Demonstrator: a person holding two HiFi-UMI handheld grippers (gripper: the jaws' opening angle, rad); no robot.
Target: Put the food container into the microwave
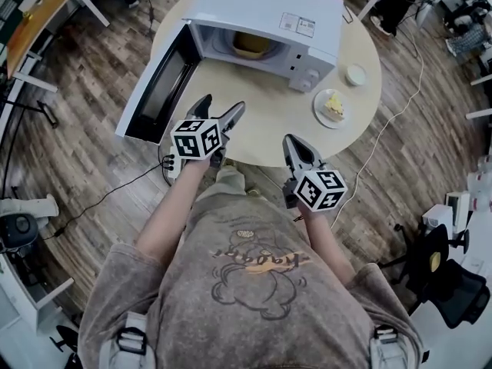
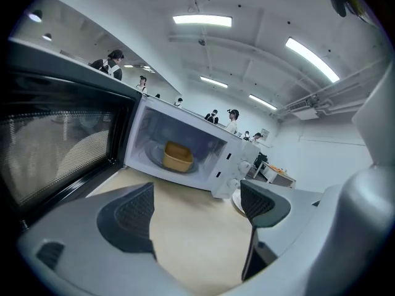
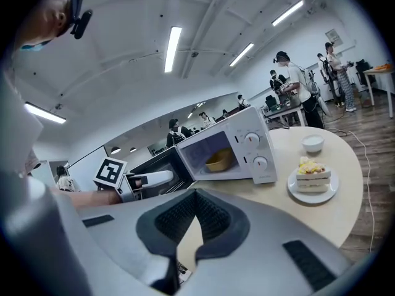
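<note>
A tan food container (image 1: 251, 44) sits inside the white microwave (image 1: 269, 10) on its turntable, seen too in the left gripper view as the container (image 2: 178, 156) and in the right gripper view (image 3: 219, 161). The microwave door (image 1: 157, 87) hangs wide open to the left. My left gripper (image 1: 221, 108) hovers in front of the opening, apart from the container, open and empty (image 2: 199, 205). Near the table's front edge, my right gripper (image 1: 292, 143) is shut on nothing (image 3: 196, 209).
The microwave stands on a round beige table (image 1: 261, 141). Right of it are a plate with a slice of cake (image 1: 333, 108) and a small white bowl (image 1: 355, 74). Chairs, desks and cables surround the table; people stand in the background.
</note>
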